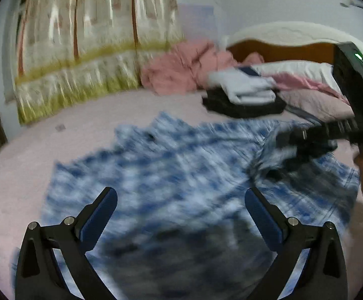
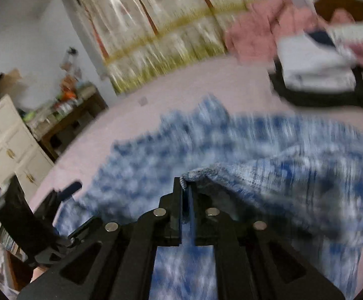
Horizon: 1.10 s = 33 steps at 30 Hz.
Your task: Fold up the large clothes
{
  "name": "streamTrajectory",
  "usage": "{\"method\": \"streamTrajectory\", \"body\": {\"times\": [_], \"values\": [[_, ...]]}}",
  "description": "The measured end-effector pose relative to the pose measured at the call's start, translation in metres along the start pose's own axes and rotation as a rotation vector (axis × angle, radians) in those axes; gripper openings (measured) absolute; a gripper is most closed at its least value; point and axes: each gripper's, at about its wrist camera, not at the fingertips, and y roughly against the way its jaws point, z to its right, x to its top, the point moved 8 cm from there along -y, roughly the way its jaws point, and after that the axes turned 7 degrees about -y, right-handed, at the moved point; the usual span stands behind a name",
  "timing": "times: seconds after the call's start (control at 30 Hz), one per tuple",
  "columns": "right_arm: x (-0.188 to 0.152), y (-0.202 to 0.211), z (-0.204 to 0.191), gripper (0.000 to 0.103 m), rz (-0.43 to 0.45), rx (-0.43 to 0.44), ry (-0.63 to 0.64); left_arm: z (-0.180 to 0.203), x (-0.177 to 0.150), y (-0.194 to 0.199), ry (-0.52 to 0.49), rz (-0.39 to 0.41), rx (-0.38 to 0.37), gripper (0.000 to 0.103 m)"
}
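Observation:
A large blue-and-white checked garment [image 1: 171,165] lies spread on the pink bed [image 1: 26,175]; both views are motion-blurred. My left gripper [image 1: 181,201] is open and empty, hovering above the garment's near part. My right gripper [image 2: 187,187] is shut on a fold of the checked garment [image 2: 269,150] and holds that edge lifted off the bed [image 2: 169,95]. The right gripper also shows in the left wrist view [image 1: 304,137] at the right, over the cloth. The left gripper shows in the right wrist view [image 2: 63,195] at the lower left.
A stack of folded clothes, white on black [image 1: 246,97], sits at the far side of the bed, also in the right wrist view [image 2: 316,75]. A pink blanket [image 1: 186,67], pillows [image 1: 304,72] and headboard lie behind. A curtain [image 1: 86,50] hangs left. A cluttered table [image 2: 66,110] and white cabinet [image 2: 8,147] stand beside the bed.

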Motion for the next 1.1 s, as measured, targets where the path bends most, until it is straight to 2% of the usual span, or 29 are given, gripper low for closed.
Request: {"method": "streamTrajectory", "body": {"times": [0.07, 0.17, 0.27, 0.37, 0.4, 0.47, 0.53, 0.57, 0.63, 0.67, 0.7, 0.77, 0.83, 0.9, 0.97, 1.0, 1.03, 1.1], "values": [[-0.021, -0.003, 0.011, 0.022, -0.057, -0.033, -0.037, 0.014, -0.004, -0.015, 0.048, -0.040, -0.053, 0.103], [-0.035, 0.013, 0.029, 0.038, -0.031, -0.098, -0.057, 0.035, -0.004, -0.024, 0.067, -0.068, -0.109, 0.102], [-0.038, 0.048, 0.042, 0.043, 0.074, -0.203, -0.024, 0.053, 0.005, -0.029, 0.137, -0.082, -0.195, 0.102], [-0.030, 0.086, 0.063, 0.049, 0.204, -0.303, -0.064, 0.070, 0.012, -0.047, 0.302, -0.146, -0.340, 0.102], [-0.028, 0.099, 0.073, 0.049, 0.247, -0.325, -0.096, 0.078, 0.010, -0.057, 0.364, -0.195, -0.405, 0.102], [-0.022, 0.121, 0.090, 0.051, 0.314, -0.372, -0.155, 0.087, 0.009, -0.069, 0.392, -0.244, -0.429, 0.102], [-0.015, 0.136, 0.111, 0.053, 0.360, -0.437, -0.210, 0.096, 0.006, -0.078, 0.371, -0.272, -0.405, 0.101], [-0.013, 0.140, 0.119, 0.054, 0.366, -0.454, -0.232, 0.100, 0.006, -0.080, 0.368, -0.268, -0.405, 0.096], [-0.012, 0.144, 0.134, 0.054, 0.368, -0.460, -0.282, 0.104, 0.010, -0.081, 0.364, -0.248, -0.419, 0.069], [-0.012, 0.145, 0.141, 0.054, 0.366, -0.470, -0.300, 0.107, 0.014, -0.082, 0.354, -0.239, -0.424, 0.030], [-0.012, 0.144, 0.145, 0.054, 0.364, -0.485, -0.309, 0.108, 0.018, -0.081, 0.322, -0.233, -0.404, 0.007], [-0.012, 0.145, 0.153, 0.054, 0.363, -0.518, -0.321, 0.100, 0.035, -0.073, 0.247, -0.167, -0.314, 0.007], [-0.011, 0.146, 0.156, 0.054, 0.365, -0.518, -0.328, 0.087, 0.060, -0.058, 0.166, -0.060, -0.217, 0.007], [-0.011, 0.145, 0.153, 0.054, 0.358, -0.506, -0.318, 0.066, 0.089, -0.043, 0.131, 0.010, -0.126, 0.007], [-0.012, 0.139, 0.150, 0.054, 0.340, -0.495, -0.300, 0.046, 0.110, -0.034, 0.111, 0.045, -0.051, 0.007], [-0.014, 0.136, 0.150, 0.054, 0.334, -0.495, -0.295, 0.031, 0.122, -0.029, 0.091, 0.060, 0.014, 0.007], [-0.015, 0.133, 0.148, 0.054, 0.325, -0.490, -0.290, 0.015, 0.132, -0.026, 0.073, 0.066, 0.084, 0.007], [-0.016, 0.124, 0.144, 0.054, 0.285, -0.463, -0.266, -0.013, 0.143, -0.024, 0.061, 0.064, 0.156, 0.007]]}}
